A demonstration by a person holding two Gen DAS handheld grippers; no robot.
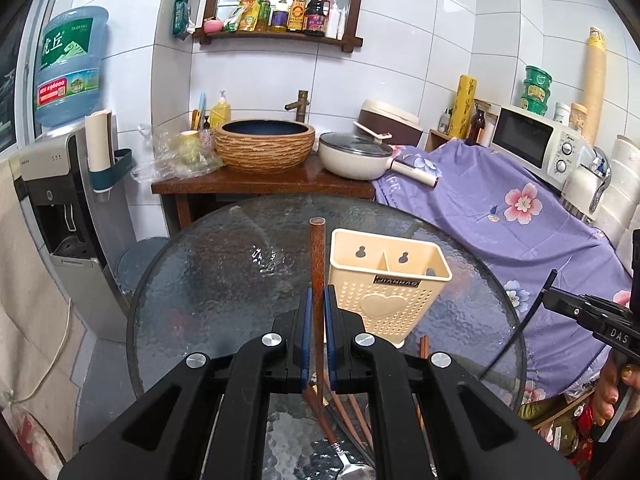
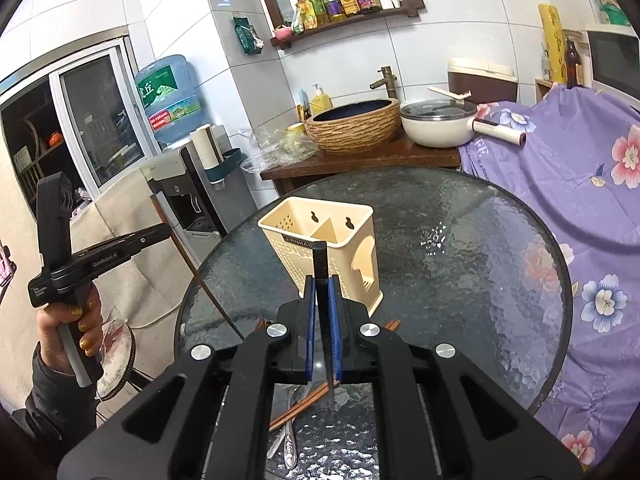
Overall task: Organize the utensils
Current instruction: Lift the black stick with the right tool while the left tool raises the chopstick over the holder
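the left claw [image 1: 316, 304] is pinching a reddish-brown wooden-handled utensil [image 1: 317, 256], its blue pads closed tight on the shaft so the handle is sticking straight out ahead of the claw. what looks like its steel spoon bowl [image 1: 352, 470] is hanging below and behind the claw, though i cannot be sure the two are one piece. the cream perforated plastic utensil holder with two compartments [image 1: 386, 280] is standing upright just ahead and to the right of this claw, on the round textured glass bench [image 1: 224, 264], probably so it can be loaded from above.

the right claw [image 2: 322, 296] is likewise clamped shut, gripping a slim black-handled utensil [image 2: 321, 264] whose tip is pointing towards the holder directly in front of it; which compartment it is aiming for i cannot tell. loose brown chopsticks [image 2: 296, 408] and a patterned steel spoon [image 2: 289, 440] are lying on the bench below and behind this claw, waiting to be sorted.
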